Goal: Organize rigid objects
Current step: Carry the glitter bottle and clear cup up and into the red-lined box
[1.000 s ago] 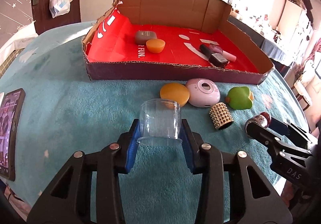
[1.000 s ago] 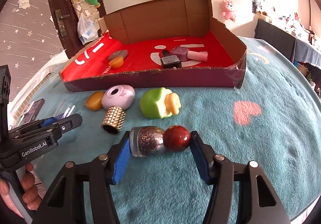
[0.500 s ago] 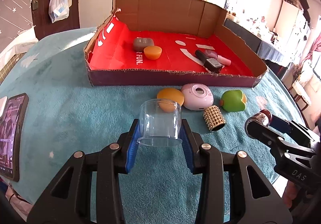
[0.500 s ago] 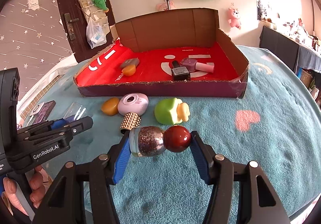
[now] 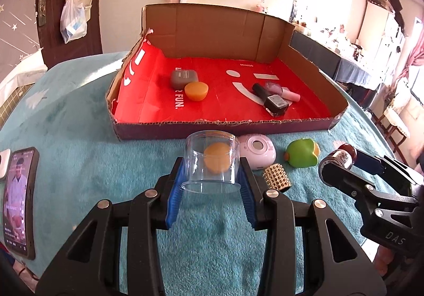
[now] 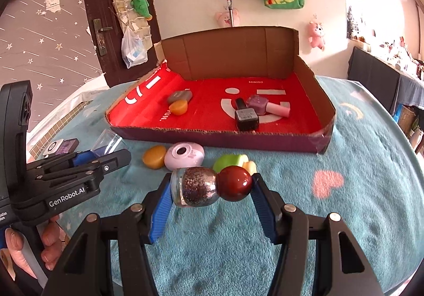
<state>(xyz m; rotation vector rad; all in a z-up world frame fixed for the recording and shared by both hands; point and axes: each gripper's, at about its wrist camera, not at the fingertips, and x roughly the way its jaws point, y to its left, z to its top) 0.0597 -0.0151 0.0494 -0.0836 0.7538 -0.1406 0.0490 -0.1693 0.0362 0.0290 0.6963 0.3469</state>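
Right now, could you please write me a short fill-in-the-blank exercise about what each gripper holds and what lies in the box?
1. The left gripper is shut on a clear plastic ____.
2. The glitter bottle in the right gripper has a round dark ____ cap.
3. Inside the cardboard box, the orange piece touches a ____ case.
4. The green toy lies ____ the box, on the teal cloth.

Missing words: cup; red; grey; outside
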